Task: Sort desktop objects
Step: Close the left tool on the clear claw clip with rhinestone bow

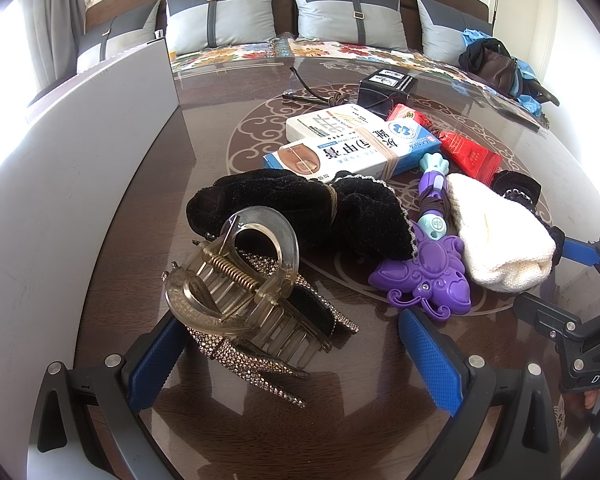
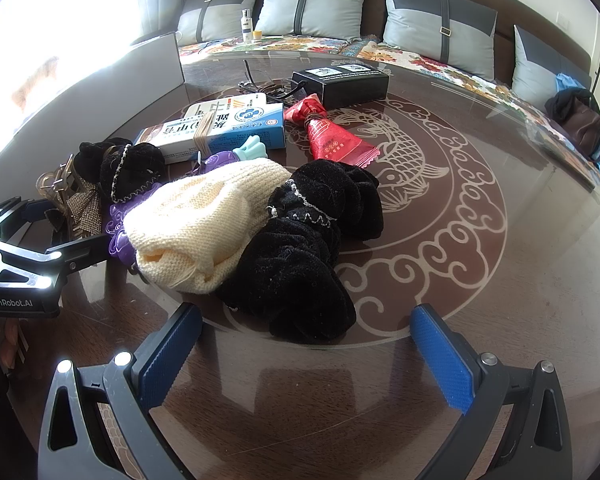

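We hold left gripper (image 1: 292, 360) spread around hair claw (image 1: 236, 280) near table (image 2: 500, 280) left edge; right gripper (image 2: 304, 356) spread, empty, before black scrunchie (image 2: 300, 256). Risk: claw drags sequined clip (image 1: 256, 360) beneath; smooth plastic slips.

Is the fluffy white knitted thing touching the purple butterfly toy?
Touching. In the right wrist view the cream knitted piece lies right over the purple butterfly toy, covering most of it, with no gap between them.
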A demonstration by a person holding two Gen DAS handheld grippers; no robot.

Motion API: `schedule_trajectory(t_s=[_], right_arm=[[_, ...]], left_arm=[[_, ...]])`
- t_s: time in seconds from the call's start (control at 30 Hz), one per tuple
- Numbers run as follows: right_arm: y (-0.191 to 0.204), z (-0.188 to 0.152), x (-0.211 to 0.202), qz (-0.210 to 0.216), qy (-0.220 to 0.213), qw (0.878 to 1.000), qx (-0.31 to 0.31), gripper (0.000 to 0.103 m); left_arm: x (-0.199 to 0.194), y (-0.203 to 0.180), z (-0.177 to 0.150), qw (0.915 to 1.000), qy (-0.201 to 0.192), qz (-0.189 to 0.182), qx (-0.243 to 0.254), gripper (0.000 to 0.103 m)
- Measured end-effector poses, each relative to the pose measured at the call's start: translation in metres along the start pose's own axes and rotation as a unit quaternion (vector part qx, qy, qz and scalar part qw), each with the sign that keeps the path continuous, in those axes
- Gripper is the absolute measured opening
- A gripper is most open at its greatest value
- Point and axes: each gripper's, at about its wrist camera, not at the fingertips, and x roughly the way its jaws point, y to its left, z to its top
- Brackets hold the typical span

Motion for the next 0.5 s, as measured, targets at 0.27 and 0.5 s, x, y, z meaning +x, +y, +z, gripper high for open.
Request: schedule_trajectory(t_s=[0.27,0.5], right_arm=[[0.000,-0.001,0.000,0.000,0.000,1.000,0.000,0.103],[0.001,-0.002,-0.001,0.000,0.000,1.000,0.001,0.103]], left_arm=[[0.000,0.000,-0.001,1.0000,0.001,-0.002,0.000,0.103],[-0.028,0.010,-0.035,0.9992,0.031,-0.015,0.022,0.103]])
